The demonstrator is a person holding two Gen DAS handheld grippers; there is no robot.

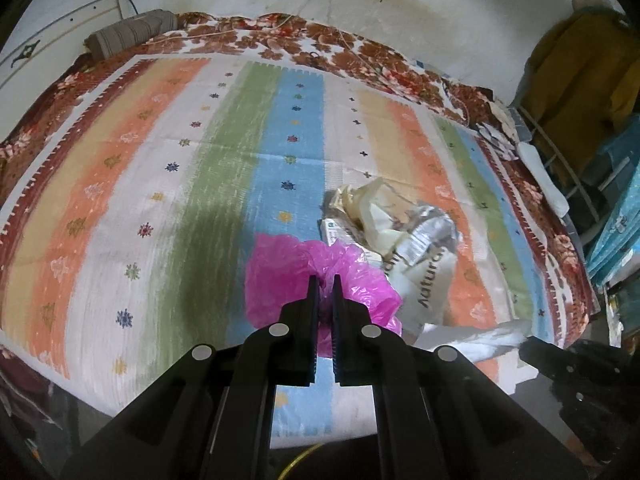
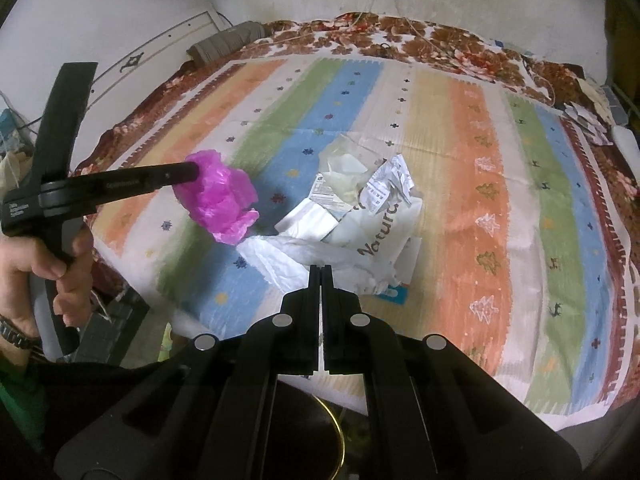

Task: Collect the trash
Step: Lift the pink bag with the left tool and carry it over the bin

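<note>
My left gripper [image 1: 326, 278] is shut on a crumpled pink plastic bag [image 1: 280, 276], which hangs above the striped bed cover. In the right wrist view that same left gripper [image 2: 194, 172] reaches in from the left with the pink bag [image 2: 224, 200] at its tips, and a hand [image 2: 68, 276] grips its handle. My right gripper [image 2: 321, 268] is shut on a white tissue sheet [image 2: 280, 252] that trails off to the left. A trash pile [image 2: 372, 208] lies on the bed: a white "Natura" bag, crumpled receipts and wrappers. The left wrist view shows the pile [image 1: 404, 236] and the right gripper [image 1: 524, 348] holding the tissue [image 1: 480, 338].
The striped bed cover [image 2: 480, 160] fills both views, its near edge just below the grippers. A dark round container with a gold rim [image 2: 338, 440] sits on the floor beneath. A brown rolled pillow [image 1: 128, 34] lies at the far left. Blue shelving [image 1: 616, 220] and a yellow garment [image 1: 580, 64] stand to the right.
</note>
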